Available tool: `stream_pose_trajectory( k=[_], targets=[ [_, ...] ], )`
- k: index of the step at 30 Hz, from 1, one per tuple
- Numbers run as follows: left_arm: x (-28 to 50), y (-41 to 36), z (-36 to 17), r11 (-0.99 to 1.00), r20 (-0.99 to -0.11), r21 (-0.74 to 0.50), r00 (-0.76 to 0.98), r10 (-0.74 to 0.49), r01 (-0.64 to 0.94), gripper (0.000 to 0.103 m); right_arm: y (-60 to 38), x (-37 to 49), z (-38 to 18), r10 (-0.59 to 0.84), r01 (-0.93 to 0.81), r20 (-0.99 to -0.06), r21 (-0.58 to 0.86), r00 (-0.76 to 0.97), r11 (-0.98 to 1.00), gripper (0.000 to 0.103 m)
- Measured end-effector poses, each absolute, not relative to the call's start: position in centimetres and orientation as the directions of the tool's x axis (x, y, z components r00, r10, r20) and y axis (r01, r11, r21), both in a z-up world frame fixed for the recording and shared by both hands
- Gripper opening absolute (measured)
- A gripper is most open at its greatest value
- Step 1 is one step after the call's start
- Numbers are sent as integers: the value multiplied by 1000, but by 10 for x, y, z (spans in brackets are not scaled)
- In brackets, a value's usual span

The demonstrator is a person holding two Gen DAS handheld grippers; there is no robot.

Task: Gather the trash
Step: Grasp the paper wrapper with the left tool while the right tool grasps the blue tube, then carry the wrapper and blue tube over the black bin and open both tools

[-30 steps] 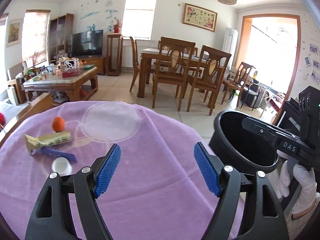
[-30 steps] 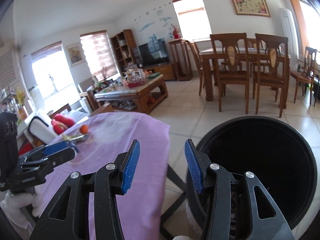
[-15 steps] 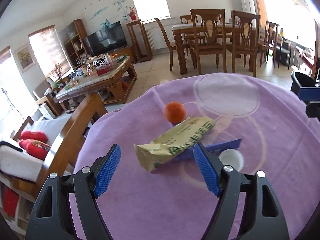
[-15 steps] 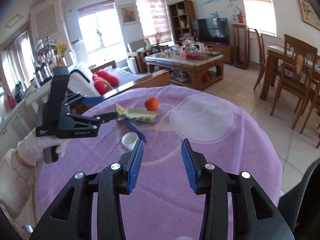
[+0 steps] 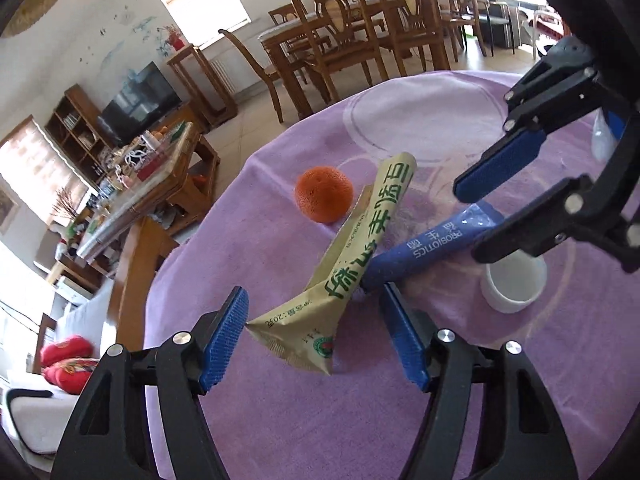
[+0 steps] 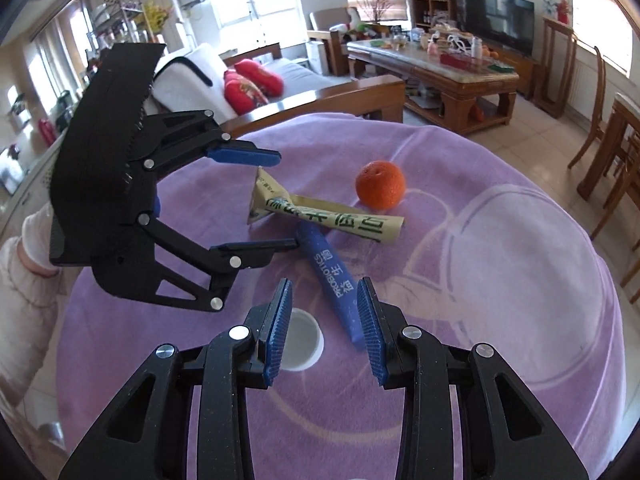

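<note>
On the purple tablecloth (image 5: pixel 280 420) lie a beige wrapper (image 5: pixel 352 256) with green writing, a blue probiotics sachet (image 5: pixel 432 250) under it, a white cap (image 5: pixel 514 282) and an orange (image 5: pixel 324 194). My left gripper (image 5: pixel 316 334) is open, its fingers on either side of the wrapper's near end. My right gripper (image 6: pixel 326 330) is open, with the blue sachet's (image 6: pixel 332 276) near end between its fingers and the white cap (image 6: pixel 300 338) by its left finger. The right gripper (image 5: pixel 486 212) shows in the left view, the left gripper (image 6: pixel 264 200) in the right view.
The orange (image 6: pixel 380 184) sits just beyond the wrapper (image 6: pixel 320 216). Beyond the round table (image 6: pixel 520 320) are a wooden sofa frame (image 6: pixel 340 96), a coffee table (image 6: pixel 440 64) and dining chairs (image 5: pixel 340 40).
Both grippers have swung from the black bin down to the trash on the table. The left has closed in around the wrapper's end, the right around the blue sachet's end.
</note>
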State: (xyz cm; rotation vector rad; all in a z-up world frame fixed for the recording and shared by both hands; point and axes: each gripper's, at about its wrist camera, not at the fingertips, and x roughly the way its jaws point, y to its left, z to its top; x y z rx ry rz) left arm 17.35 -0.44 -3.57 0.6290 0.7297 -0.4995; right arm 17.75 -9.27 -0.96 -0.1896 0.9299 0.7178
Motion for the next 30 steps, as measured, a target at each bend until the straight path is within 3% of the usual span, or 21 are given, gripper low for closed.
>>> stream_pose_trajectory(
  k=[5,8,12,18,23,30],
  targets=[
    [176,5,-36,738,-750,280,620,-231,614,54,-79,194,-21,442,-643,-824,129,355,755,34],
    [175,4,-35,747,-756,254,608,-242,615,44,-74,194,-21,418,-646,-828,90,374,758,25],
    [173,0,-34,771,-755,248,616,-227,587,43,-75,190,-21,406,-638,-827,77,388,766,16],
    [173,-1,-33,821,-747,188,621,-237,539,40,-92,184,-18,405,-590,-810,92,424,802,13],
    [151,0,-15,844,-713,97,628,-311,528,38,-124,159,-1,447,-533,-748,148,491,833,13],
    [104,-16,32,857,-573,-62,684,-451,512,39,-199,99,41,541,-443,-566,316,622,839,13]
  ],
)
